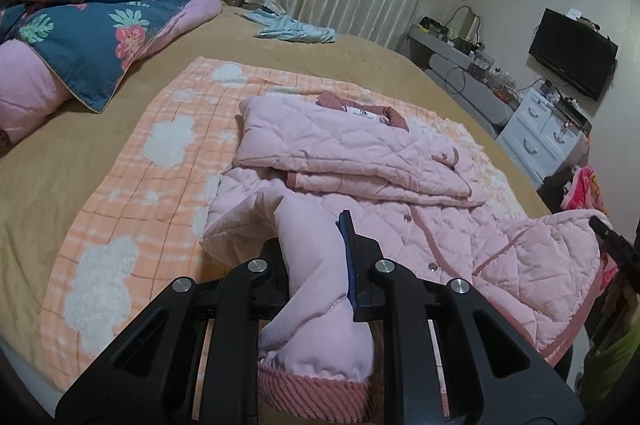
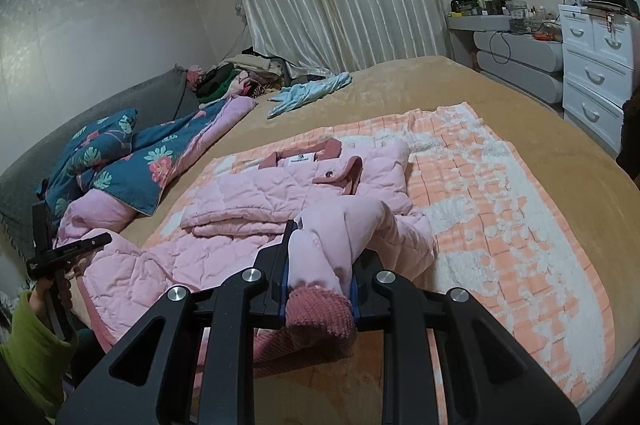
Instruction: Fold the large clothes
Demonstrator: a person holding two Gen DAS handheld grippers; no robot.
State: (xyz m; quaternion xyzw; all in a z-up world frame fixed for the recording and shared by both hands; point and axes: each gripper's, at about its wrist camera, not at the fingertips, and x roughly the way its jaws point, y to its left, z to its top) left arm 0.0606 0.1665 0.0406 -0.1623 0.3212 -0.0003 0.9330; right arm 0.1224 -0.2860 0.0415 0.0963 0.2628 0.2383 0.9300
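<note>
Presently a pink quilted jacket (image 1: 360,161) is being kept spread on an orange checked blanket (image 1: 132,161) atop the bed (image 1: 48,161), hem toward the near edge; its hem corners are being pinched, one by the closed left tool (image 1: 316,257), one by the closed right tool (image 2: 320,265).

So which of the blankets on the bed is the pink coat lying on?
The pink coat lies on the orange checked blanket with white cloud shapes. The blue flowery quilt sits apart, bunched near the headboard.
</note>
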